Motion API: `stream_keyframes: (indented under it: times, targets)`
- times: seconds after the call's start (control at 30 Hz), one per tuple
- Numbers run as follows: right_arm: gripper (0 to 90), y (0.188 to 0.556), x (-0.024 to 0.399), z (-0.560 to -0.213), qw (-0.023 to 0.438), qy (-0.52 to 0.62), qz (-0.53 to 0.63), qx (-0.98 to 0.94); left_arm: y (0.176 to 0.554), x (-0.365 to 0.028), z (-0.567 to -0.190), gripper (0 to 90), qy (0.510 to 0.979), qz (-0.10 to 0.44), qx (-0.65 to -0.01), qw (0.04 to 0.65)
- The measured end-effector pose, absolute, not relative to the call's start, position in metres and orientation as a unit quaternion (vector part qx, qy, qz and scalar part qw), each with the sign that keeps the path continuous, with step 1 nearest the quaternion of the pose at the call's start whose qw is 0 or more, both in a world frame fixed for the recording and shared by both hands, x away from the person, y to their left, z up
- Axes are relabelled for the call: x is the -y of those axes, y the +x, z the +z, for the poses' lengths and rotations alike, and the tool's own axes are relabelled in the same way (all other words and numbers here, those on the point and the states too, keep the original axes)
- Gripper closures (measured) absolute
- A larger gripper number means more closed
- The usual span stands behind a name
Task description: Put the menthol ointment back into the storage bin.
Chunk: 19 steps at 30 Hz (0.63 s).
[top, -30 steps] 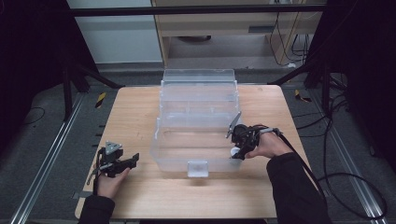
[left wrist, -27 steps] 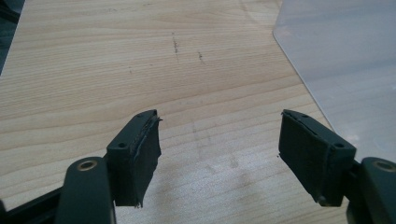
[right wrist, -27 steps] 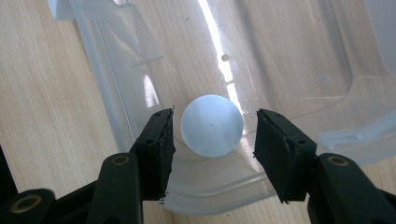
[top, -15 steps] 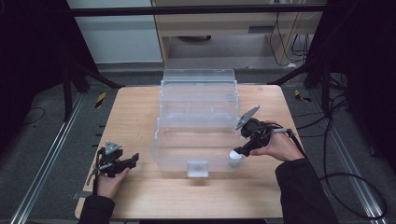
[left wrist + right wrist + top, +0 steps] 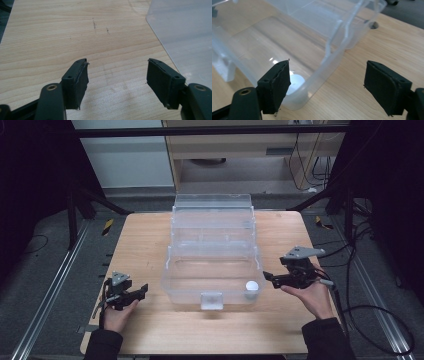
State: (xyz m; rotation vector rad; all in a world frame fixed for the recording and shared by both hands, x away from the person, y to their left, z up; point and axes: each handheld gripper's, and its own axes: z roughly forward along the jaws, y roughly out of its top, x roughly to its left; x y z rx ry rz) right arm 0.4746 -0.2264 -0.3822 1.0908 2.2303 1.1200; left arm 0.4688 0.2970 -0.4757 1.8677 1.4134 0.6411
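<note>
We read the work here as dropping a small white ball (image 5: 251,286) into the clear plastic box (image 5: 212,292), and the ball now lies on the box floor, tucked into its near right corner, close against the curved wall. Our right gripper (image 5: 267,276) sits just outside that corner of the box, to its right, its jaws pointing back toward the wall; they have just been opening, and in the right gripper view they stand spread wide with nothing between them, the ball (image 5: 295,82) showing through the plastic beside the left jaw. That fits a release made over the corner and a hand drawn clear of the rim so as not to knock it. Our left gripper (image 5: 141,291) lies low on the wooden table (image 5: 140,240) just left of the box, jaws likewise parted and empty over bare wood (image 5: 75,37), seemingly parked there out of the way. The box's hinged lid (image 5: 212,202) stands open at the far side, which keeps the inside free for reaching in.
</note>
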Motion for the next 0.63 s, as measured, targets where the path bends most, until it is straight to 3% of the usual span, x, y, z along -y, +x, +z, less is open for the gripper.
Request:
stream_keyframes:
  times: [0.27, 0.43, 0.63]
  targets:
    - [31.6, 0.458, 0.263, -0.425, 0.235, 0.459, 0.453, -0.727, 0.468, -0.298, -0.476, 40.5, 0.721, 0.242, -0.548, 0.347]
    - [29.4, 0.459, 0.276, -0.449, 0.252, 0.481, 0.438, -0.717, 0.467, -0.299, -0.477, 41.1, 0.721, 0.245, -0.549, 0.345]
    - [24.7, 0.460, 0.279, -0.473, 0.241, 0.492, 0.411, -0.728, 0.470, -0.302, -0.479, 36.5, 0.717, 0.251, -0.555, 0.340]
